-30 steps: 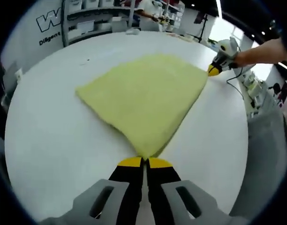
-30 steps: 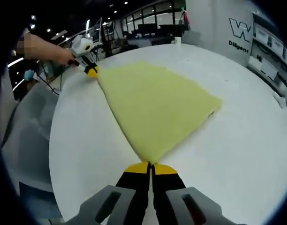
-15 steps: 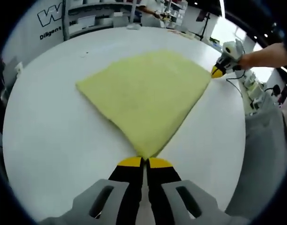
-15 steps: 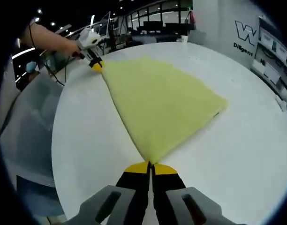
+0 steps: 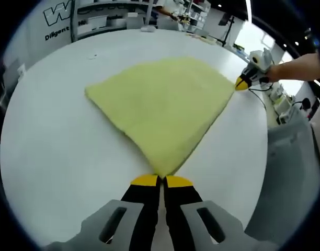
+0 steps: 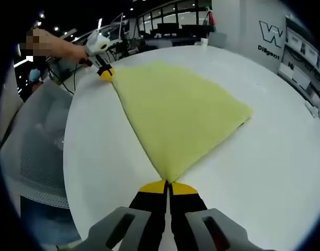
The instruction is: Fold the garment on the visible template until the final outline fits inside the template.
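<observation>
A pale yellow garment lies flat on the round white table, folded into a rough four-cornered shape. My left gripper is shut on its nearest corner, black jaws with yellow tips pressed together. At the far right corner sits my right gripper, held by a person's hand. In the right gripper view the same garment spreads away from my right gripper, which is shut on the corner at its tips. My left gripper pinches the far left corner there.
Shelves with boxes and a wall logo stand beyond the table's far edge. A grey mesh chair is beside the table edge near the person. Bare white tabletop surrounds the garment on all sides.
Both views have shifted slightly with the hands. The garment keeps its shape and place, and both grippers stay shut on their corners.
</observation>
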The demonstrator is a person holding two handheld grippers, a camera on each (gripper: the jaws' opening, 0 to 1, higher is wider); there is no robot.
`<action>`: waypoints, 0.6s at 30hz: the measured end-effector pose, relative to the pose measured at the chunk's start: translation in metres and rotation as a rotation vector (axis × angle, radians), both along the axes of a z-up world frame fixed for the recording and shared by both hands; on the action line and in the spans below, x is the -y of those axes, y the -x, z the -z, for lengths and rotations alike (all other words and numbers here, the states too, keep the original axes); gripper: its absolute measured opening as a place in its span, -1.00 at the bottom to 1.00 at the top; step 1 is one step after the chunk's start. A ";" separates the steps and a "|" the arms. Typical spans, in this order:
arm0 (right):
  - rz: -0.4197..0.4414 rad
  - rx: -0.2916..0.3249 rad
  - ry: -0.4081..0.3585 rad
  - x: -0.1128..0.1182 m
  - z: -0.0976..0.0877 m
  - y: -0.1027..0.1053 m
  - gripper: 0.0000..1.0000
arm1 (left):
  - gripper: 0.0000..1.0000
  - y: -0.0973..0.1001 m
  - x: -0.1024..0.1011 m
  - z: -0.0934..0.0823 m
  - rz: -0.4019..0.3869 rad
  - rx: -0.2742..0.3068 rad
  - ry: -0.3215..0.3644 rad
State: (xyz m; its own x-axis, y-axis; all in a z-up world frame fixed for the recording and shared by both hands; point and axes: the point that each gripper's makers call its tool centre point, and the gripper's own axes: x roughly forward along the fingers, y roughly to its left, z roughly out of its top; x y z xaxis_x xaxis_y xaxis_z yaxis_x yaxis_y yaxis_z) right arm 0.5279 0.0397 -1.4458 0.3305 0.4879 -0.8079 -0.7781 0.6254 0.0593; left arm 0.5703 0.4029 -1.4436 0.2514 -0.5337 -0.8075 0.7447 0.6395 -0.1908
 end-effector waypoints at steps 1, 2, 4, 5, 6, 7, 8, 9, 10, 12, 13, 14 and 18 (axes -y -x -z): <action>0.001 0.015 -0.005 0.000 -0.003 -0.002 -1.00 | -0.89 -0.002 -0.010 0.001 -0.018 0.018 -0.061; 0.039 0.048 -0.053 -0.004 -0.013 -0.008 -1.00 | -0.80 -0.007 -0.012 -0.001 -0.027 0.045 -0.064; 0.039 0.090 -0.038 -0.004 -0.025 -0.014 -1.00 | -0.65 -0.016 -0.019 -0.012 -0.106 0.080 -0.048; 0.035 0.103 -0.037 -0.007 -0.029 -0.015 -1.00 | -0.68 -0.019 -0.022 -0.017 -0.119 0.101 -0.047; 0.030 0.112 -0.052 -0.012 -0.033 -0.016 -1.00 | -0.75 -0.028 -0.025 -0.026 -0.149 0.158 -0.042; 0.022 0.125 -0.065 -0.018 -0.036 -0.017 -1.00 | -0.81 -0.031 -0.024 -0.032 -0.157 0.185 -0.036; 0.015 0.135 -0.082 -0.026 -0.039 -0.018 -1.00 | -0.87 -0.034 -0.017 -0.040 -0.146 0.220 -0.020; 0.001 0.134 -0.097 -0.038 -0.040 -0.019 -1.00 | -0.90 -0.032 -0.006 -0.043 -0.116 0.230 0.001; -0.015 0.140 -0.108 -0.048 -0.041 -0.019 -1.00 | -0.91 -0.028 0.013 -0.046 -0.071 0.228 0.034; -0.046 0.141 -0.139 -0.073 -0.042 -0.021 -1.00 | -0.90 -0.023 0.036 -0.046 -0.014 0.224 0.061; -0.069 0.142 -0.143 -0.087 -0.041 -0.021 -1.00 | -0.91 -0.019 0.053 -0.042 0.020 0.209 0.076; -0.078 0.142 -0.154 -0.097 -0.041 -0.021 -1.00 | -0.94 -0.016 0.062 -0.040 0.043 0.206 0.076; -0.146 0.137 -0.181 -0.141 -0.035 -0.022 -1.00 | -0.95 -0.008 0.098 -0.027 0.103 0.195 0.078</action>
